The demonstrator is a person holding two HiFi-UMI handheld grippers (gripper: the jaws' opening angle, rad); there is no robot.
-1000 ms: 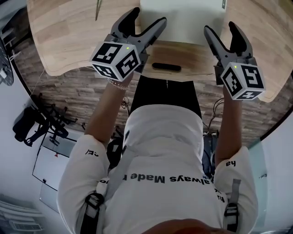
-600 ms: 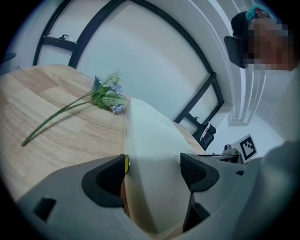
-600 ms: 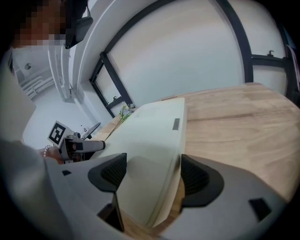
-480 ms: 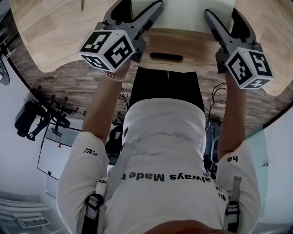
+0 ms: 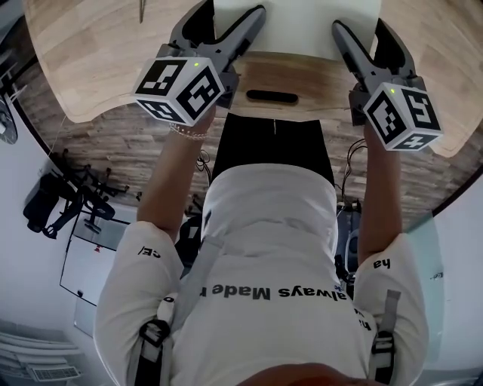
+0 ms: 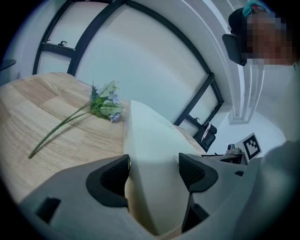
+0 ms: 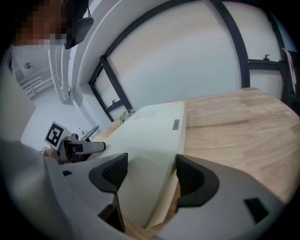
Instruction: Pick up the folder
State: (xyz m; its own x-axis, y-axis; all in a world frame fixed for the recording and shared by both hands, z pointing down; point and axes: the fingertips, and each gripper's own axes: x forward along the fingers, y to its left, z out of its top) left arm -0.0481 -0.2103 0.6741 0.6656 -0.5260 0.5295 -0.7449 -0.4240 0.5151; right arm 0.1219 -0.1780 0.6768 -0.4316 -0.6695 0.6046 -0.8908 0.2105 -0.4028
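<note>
The folder (image 5: 296,26) is a white, flat folder lying on the wooden table (image 5: 90,68) at the far middle. My left gripper (image 5: 228,16) is open, its jaws straddling the folder's near left corner. In the left gripper view the folder (image 6: 151,150) runs between the two pads of the left gripper (image 6: 152,174), its edge close to the left pad. My right gripper (image 5: 361,30) is open around the near right corner. In the right gripper view the folder (image 7: 150,136) lies between the pads of the right gripper (image 7: 147,176), with gaps on both sides.
A small black bar-shaped object (image 5: 272,96) lies on the table's near edge between the grippers. A green flower sprig (image 6: 96,108) lies left of the folder. The person's body and the floor fill the lower head view.
Both grippers have moved forward over the table, so their open jaws now reach around the folder's near corners. The folder has not moved.
</note>
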